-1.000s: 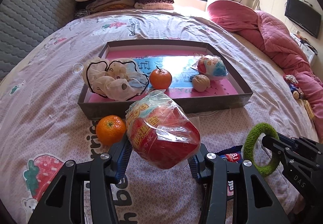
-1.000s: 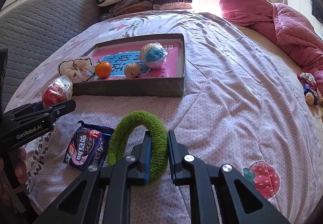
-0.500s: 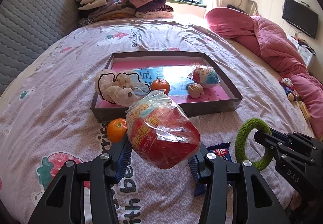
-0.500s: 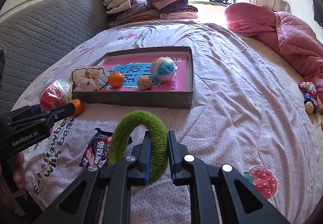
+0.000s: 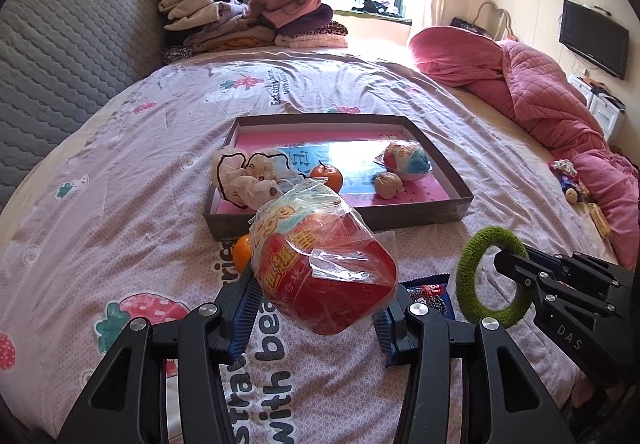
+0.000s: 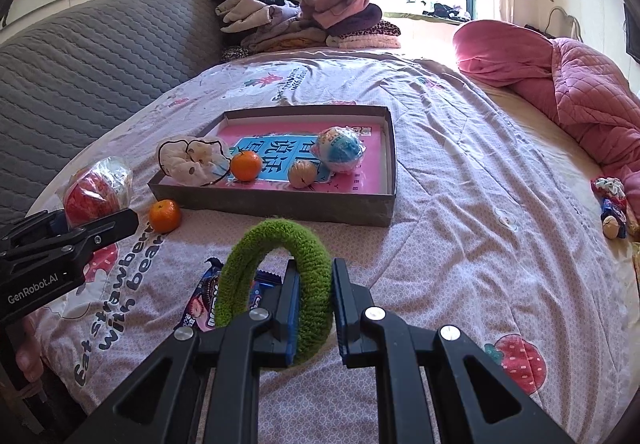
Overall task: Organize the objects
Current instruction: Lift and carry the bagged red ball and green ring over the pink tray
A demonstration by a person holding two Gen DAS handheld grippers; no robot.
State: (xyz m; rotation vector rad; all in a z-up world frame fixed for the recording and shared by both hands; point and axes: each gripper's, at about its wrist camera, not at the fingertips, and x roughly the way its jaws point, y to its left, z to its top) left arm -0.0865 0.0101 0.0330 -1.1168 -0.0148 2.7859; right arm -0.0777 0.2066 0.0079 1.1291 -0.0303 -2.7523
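The left tool [image 5: 320,308] squeezes a red snack bag [image 5: 326,268] wrapped in clear plastic. The bag sits between its two fingers and is held up above the bed [image 5: 120,203]. Just past the bag and a little to its left, an orange [image 5: 243,252] lies on the bed cover. It is near the front wall of the box but not touching it, as the right tool's camera shows.

The right tool [image 6: 314,308] pinches a fuzzy green ring [image 6: 280,284]. One side of the ring is caught between its fingers and the rest loops up and to the left. Under the ring, a blue cookie packet [image 6: 200,300] lies flat on the bed.

In front of both tools sits a flat grey box [image 6: 280,203] with a pink floor. Inside it, going from left to right as the right tool sees it, are a white frilly hair tie [image 6: 188,163], another orange [image 6: 245,165], a walnut [image 6: 302,174] and a round blue and white wrapped snack [image 6: 340,148]. The hair tie hangs over the box's left corner.

Far behind the box, folded clothes [image 5: 248,19] are piled up. To the right of the tools lies a pink quilt [image 6: 560,83].
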